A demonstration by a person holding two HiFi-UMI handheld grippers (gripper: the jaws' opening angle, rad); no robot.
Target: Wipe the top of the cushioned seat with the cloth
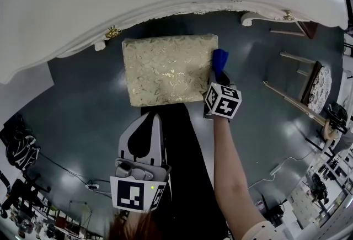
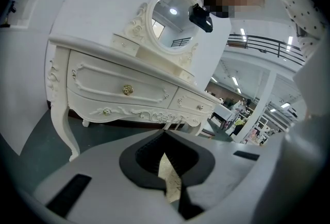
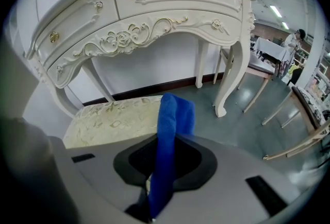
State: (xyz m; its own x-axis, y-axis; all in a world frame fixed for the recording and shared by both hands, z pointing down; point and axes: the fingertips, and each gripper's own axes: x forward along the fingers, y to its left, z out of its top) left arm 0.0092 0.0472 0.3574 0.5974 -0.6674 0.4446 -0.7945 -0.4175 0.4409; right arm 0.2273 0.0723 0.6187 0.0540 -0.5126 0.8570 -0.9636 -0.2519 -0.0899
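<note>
Right gripper (image 1: 216, 80) pinches cloth (image 1: 220, 59) upright at seat's (image 1: 165, 70) right edge, probably staged to sweep left across the top; left gripper (image 1: 149, 123) hangs back, jaws together, empty, clear of the path.

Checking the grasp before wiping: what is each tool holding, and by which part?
The right tool pinches the blue cloth by its lower end; the left tool holds nothing.

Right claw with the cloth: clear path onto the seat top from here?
Probably yes. The right claw, shut on the blue cloth, sits at the right edge of the seat, and nothing lies on the seat top.
</note>
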